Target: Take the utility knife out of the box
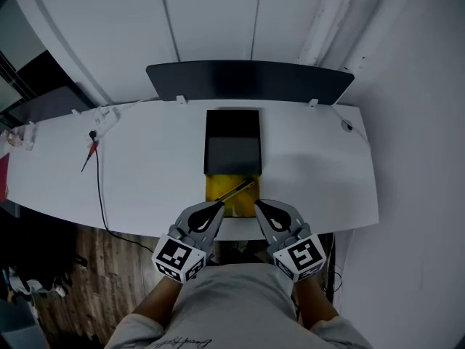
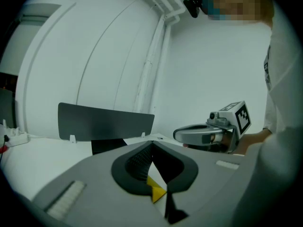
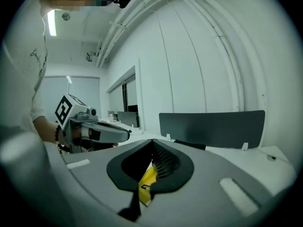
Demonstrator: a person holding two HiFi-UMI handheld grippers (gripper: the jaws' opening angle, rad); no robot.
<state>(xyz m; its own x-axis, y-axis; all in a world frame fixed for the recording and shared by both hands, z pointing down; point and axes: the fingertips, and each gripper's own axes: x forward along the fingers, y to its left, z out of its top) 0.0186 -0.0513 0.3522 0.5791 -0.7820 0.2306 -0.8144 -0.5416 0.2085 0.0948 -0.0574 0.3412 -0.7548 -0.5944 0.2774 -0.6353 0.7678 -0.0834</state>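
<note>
Utility knife lies diagonally in the yellow tray, at the 6 o'clock end of the black box. Left gripper is at its 7 o'clock, right gripper at 5; neither is on it.

Left gripper view: jaws together, empty, yellow ahead.

Right gripper view: same, closed on nothing.

Looks like the approach step. Next move needs one gripper opened and lined up across the handle.

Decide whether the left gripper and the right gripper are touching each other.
Apart. The head view shows the left gripper and right gripper side by side, with a strip of the yellow box between their tips.
</note>
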